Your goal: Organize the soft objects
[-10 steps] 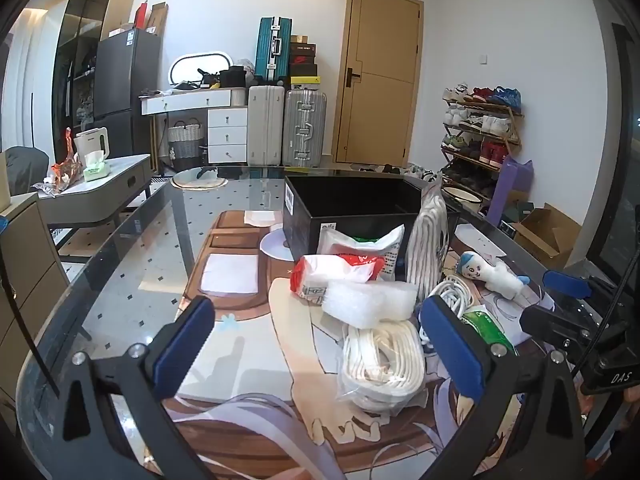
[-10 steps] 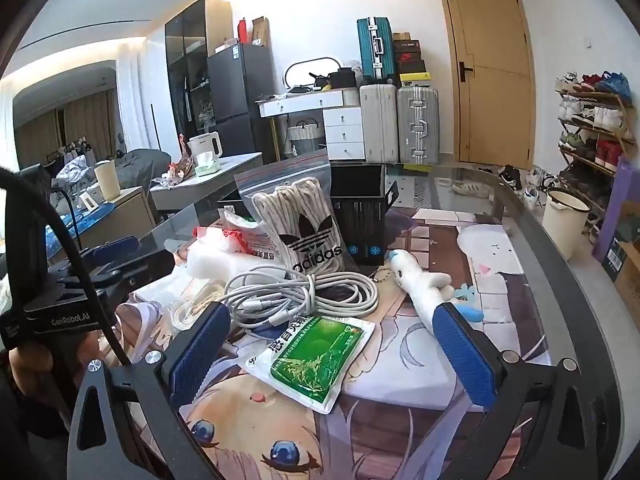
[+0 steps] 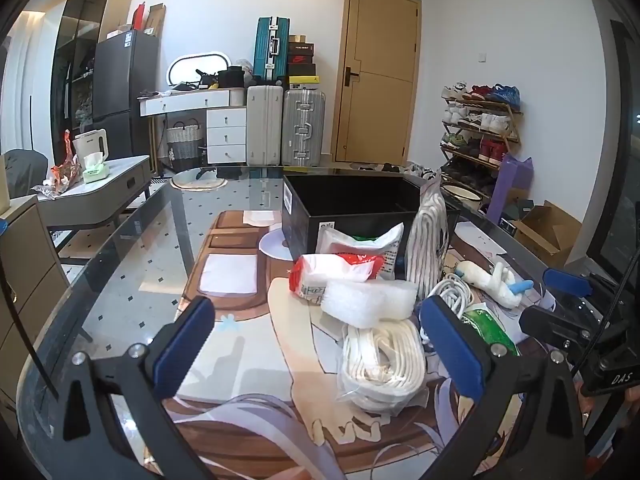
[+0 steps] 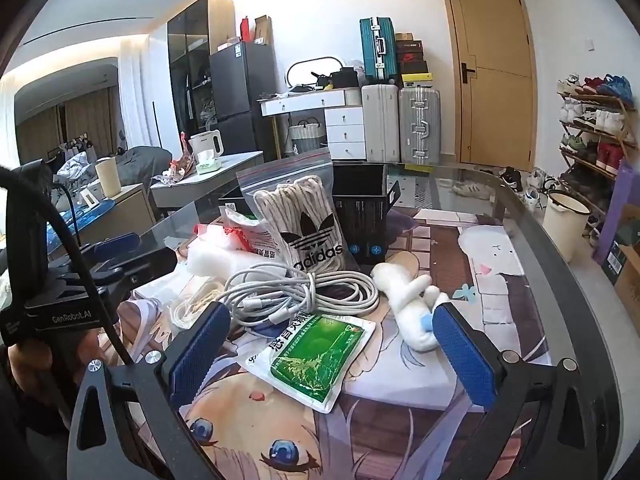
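Note:
A black box [image 3: 352, 208] stands open on the printed mat, also in the right wrist view [image 4: 362, 208]. In front of it lie soft things: a bagged white rope coil [image 3: 380, 364], a white foam block [image 3: 368, 300], a red-and-white packet [image 3: 332, 268], an adidas zip bag [image 4: 308, 224], a white cable coil [image 4: 304, 292], a green packet [image 4: 316, 356] and a white plush toy [image 4: 412, 304]. My left gripper [image 3: 320, 344] is open and empty, just short of the rope coil. My right gripper [image 4: 332, 356] is open and empty over the green packet.
The glass table [image 3: 132, 280] carries a printed anime mat [image 3: 240, 360]. A white disc [image 3: 272, 244] lies left of the box. Each gripper shows in the other's view, the right one [image 3: 580, 320] and the left one [image 4: 100, 272]. Suitcases, a shoe rack and a door stand behind.
Both grippers have edged slightly forward and lower toward the pile. The objects have not moved.

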Action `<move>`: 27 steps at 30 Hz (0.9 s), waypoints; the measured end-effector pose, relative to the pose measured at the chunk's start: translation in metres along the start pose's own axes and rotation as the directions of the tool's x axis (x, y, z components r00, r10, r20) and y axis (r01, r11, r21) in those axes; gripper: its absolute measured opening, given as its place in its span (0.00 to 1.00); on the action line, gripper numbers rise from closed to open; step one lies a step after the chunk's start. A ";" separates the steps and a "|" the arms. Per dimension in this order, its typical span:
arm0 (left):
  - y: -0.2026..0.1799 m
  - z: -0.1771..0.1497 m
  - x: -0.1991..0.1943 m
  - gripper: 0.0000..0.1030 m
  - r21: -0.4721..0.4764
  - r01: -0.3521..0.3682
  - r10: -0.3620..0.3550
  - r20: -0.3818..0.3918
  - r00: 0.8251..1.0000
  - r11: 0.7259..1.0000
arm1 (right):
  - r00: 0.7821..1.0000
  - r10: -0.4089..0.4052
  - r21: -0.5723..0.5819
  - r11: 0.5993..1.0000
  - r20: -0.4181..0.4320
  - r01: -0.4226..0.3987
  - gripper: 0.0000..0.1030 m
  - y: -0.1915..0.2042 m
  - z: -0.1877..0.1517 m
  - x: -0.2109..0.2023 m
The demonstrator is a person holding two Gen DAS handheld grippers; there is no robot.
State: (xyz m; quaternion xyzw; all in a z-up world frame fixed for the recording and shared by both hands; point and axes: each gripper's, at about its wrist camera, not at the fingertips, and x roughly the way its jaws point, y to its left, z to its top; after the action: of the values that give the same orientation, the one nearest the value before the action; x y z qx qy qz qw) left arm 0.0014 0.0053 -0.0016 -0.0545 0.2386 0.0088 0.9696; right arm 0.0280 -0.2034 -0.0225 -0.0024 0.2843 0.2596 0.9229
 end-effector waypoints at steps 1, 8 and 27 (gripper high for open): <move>0.001 0.000 0.000 1.00 0.001 0.001 -0.001 -0.001 1.000 1.000 | 1.000 0.002 0.003 1.000 -0.002 -0.002 1.00 0.003 -0.001 -0.002; -0.005 -0.001 0.002 1.00 0.006 0.002 -0.002 -0.008 1.000 1.000 | 1.000 -0.030 -0.097 0.995 0.004 0.030 1.00 0.026 -0.002 -0.005; -0.008 -0.002 -0.004 1.00 0.022 0.004 -0.004 0.000 1.000 1.000 | 0.999 -0.033 -0.107 0.994 0.017 0.034 1.00 0.028 -0.002 -0.006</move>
State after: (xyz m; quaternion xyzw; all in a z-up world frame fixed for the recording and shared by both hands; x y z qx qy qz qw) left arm -0.0029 -0.0028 -0.0004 -0.0442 0.2387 0.0044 0.9701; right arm 0.0093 -0.1820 -0.0171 -0.0548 0.2627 0.2589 0.9279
